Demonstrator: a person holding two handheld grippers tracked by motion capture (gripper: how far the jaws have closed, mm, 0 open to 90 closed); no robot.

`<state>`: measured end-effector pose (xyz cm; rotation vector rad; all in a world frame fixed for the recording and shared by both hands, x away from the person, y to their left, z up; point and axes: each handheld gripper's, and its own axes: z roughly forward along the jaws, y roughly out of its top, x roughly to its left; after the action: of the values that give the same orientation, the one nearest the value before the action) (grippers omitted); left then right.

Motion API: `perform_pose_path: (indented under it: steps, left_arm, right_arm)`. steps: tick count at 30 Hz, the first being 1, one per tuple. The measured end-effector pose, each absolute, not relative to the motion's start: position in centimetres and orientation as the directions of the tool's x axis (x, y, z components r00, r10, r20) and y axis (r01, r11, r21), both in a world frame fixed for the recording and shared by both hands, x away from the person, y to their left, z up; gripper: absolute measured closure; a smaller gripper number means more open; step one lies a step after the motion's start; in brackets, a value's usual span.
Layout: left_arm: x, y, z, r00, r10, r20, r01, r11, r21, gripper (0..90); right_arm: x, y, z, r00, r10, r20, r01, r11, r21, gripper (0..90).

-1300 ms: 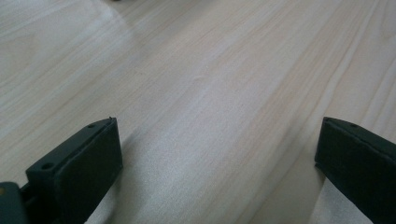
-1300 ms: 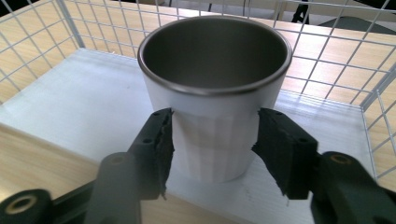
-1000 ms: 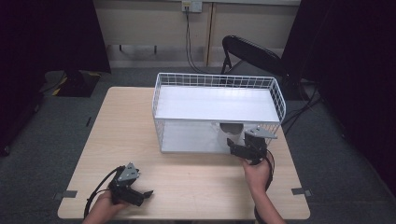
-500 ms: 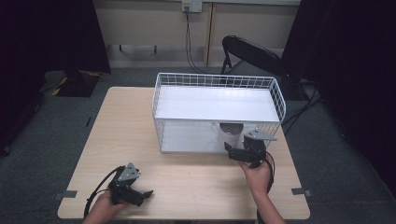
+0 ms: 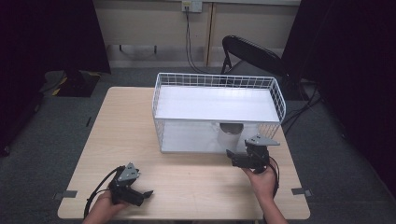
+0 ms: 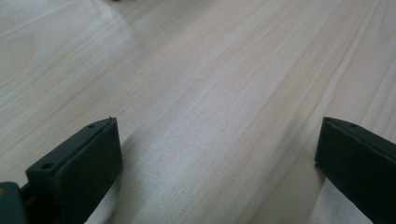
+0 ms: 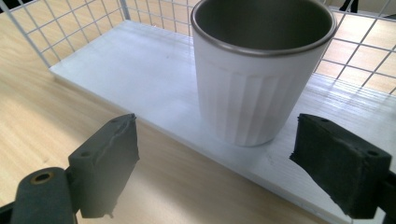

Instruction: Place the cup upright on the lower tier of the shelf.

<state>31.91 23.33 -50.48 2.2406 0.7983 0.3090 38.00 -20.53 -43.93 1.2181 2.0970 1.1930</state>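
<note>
Lining up our right gripper [image 7: 215, 163], jaws spread, w/ the cup [image 7: 261, 70] upright on the rack's [image 5: 217, 103] lower shelf. Next: ease fwd, straddle, squeeze. Left gripper [image 6: 217, 163] spread, idle over table [image 6: 196, 70].

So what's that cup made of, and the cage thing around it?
The cup looks like metal inside, dull grey with a shiny rim, while its ribbed outside is matte white, perhaps painted or plastic. The wire rack seems to be thin metal wire coated white, with flat white boards, possibly painted wood, as shelves.
</note>
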Motion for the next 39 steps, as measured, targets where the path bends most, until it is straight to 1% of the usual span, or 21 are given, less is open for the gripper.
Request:
perform_pose_path:
  steps: [16,29,39]
  left_arm:
    - [31.9,23.3,-50.5,0.779,0.627,-0.016,0.453,-0.544,0.706,0.0]
    - [31.9,23.3,-50.5,0.779,0.627,-0.017,0.453,-0.544,0.706,0.0]
    - [31.9,23.3,-50.5,0.779,0.627,-0.016,0.453,-0.544,0.706,0.0]
  right_arm:
    - [36.9,-21.6,-44.8,-0.568,0.823,0.021,0.468,0.302,0.83,13.2]
    - [36.2,-23.3,-45.3,-0.576,0.817,0.022,0.477,0.314,0.821,13.7]
    - [35.6,-25.0,-46.0,-0.577,0.817,-0.002,0.477,0.339,0.811,13.7]
